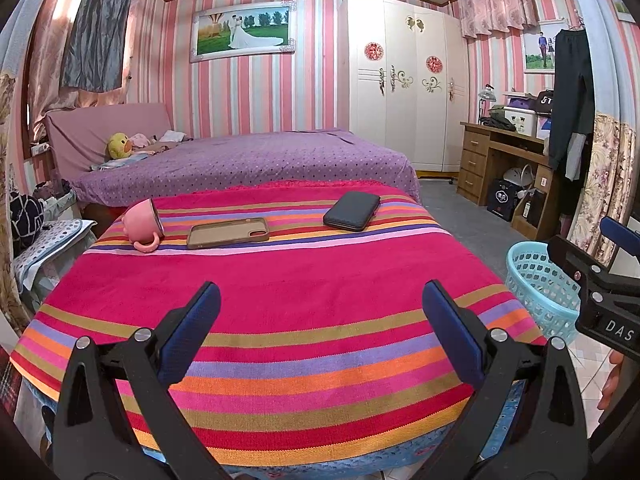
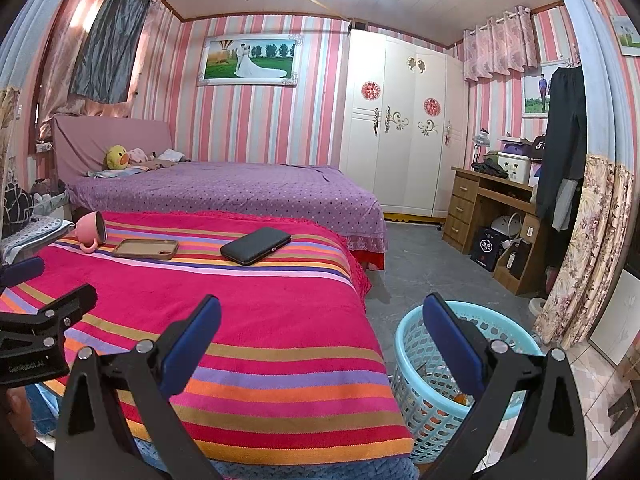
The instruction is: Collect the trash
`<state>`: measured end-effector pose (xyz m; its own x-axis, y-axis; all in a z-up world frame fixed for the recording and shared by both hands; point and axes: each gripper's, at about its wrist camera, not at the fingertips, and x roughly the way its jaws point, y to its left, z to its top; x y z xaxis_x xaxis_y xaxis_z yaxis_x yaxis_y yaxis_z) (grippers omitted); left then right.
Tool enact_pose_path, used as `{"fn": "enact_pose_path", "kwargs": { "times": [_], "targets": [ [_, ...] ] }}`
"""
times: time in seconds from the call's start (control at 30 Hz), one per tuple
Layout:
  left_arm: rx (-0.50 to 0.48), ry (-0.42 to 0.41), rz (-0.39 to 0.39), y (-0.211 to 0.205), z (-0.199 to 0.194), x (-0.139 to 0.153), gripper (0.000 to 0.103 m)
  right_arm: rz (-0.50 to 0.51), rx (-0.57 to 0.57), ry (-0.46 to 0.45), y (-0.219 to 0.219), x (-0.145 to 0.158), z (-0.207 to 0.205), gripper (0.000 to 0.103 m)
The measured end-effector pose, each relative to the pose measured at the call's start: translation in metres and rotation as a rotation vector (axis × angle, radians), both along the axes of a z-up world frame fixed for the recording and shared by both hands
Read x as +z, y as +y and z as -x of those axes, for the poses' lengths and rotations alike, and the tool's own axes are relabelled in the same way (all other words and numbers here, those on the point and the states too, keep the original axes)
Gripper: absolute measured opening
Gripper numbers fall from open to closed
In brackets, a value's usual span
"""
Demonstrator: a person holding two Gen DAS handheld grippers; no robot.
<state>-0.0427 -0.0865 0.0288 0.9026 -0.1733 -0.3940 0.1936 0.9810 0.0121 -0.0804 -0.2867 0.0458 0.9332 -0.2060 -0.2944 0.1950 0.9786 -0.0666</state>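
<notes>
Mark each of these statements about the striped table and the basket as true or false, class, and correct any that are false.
1. The pink mug stands upright. False: it lies on its side, at the far left of the striped cloth.
2. The phone case lies between the mug and the dark wallet. True.
3. The blue basket sits on the table. False: it stands on the floor beside the table, at its right.
4. Both the left gripper and the right gripper are open and hold nothing. True.
5. The basket is empty. False: some items show inside it, though what they are is unclear.
</notes>
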Motion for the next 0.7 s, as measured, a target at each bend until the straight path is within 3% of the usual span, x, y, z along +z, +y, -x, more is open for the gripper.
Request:
{"fn": "enact_pose_path", "kwargs": {
  "times": [0.7],
  "targets": [
    [0.005,0.0,-0.001,0.0012,-0.0017,-0.0012,0.097,0.002,0.0,0.001,-0.0025,0.0023,-0.0017,0.098]
  ]
}}
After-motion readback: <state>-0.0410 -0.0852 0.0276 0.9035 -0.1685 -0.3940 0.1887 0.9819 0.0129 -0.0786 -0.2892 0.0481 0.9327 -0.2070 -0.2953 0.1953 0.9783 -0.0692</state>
